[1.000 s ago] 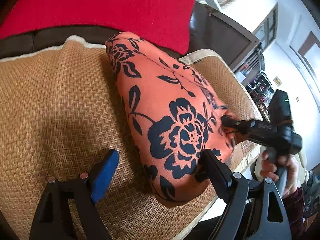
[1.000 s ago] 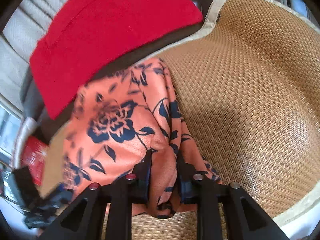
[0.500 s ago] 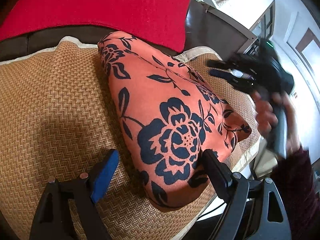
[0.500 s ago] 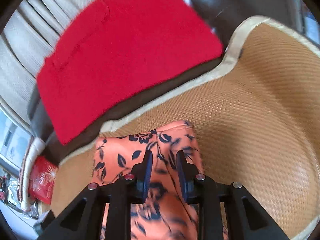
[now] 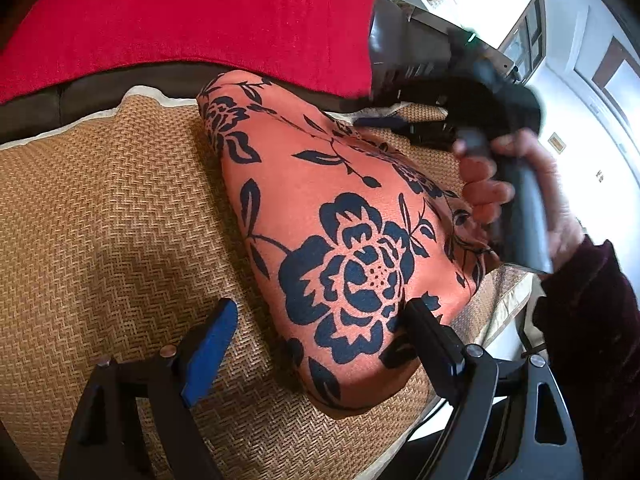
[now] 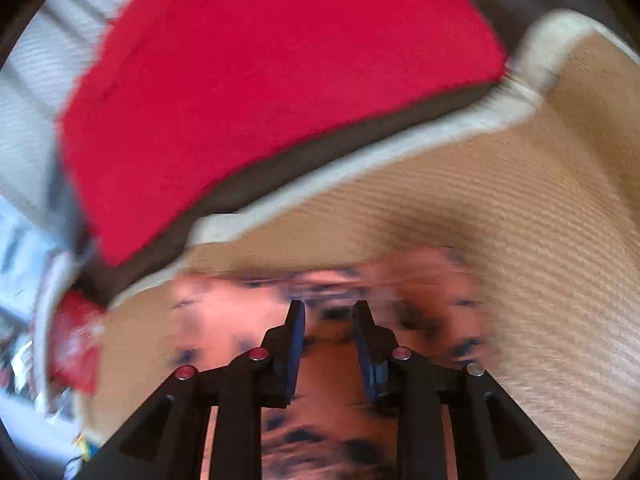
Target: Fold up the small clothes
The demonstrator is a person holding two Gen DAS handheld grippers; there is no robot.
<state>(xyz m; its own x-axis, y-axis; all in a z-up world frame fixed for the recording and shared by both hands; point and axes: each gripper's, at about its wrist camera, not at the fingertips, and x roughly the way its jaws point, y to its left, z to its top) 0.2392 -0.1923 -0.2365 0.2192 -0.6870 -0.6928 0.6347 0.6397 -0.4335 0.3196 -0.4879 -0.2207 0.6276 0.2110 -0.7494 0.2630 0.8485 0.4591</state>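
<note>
An orange cloth with dark blue flowers (image 5: 340,216) lies folded on a woven tan mat (image 5: 100,240). My left gripper (image 5: 320,328) is open, hovering over the cloth's near end; one finger is over the mat, the other over the cloth's right edge. My right gripper (image 5: 384,108) is above the cloth's far right side, held by a hand (image 5: 516,184). In the blurred right wrist view the right gripper (image 6: 329,312) has its jaws apart with nothing between them, above the cloth (image 6: 328,400).
A red cushion (image 5: 192,16) leans against the dark sofa back (image 5: 32,116) behind the mat. The mat's pale border (image 6: 360,160) runs along the back. The mat's front right edge (image 5: 508,312) drops off; a bright room lies beyond.
The right gripper let go of the cloth's right edge, lifted away and swung to the cloth's far side. The cloth settled flat. The left gripper stayed open in place.
</note>
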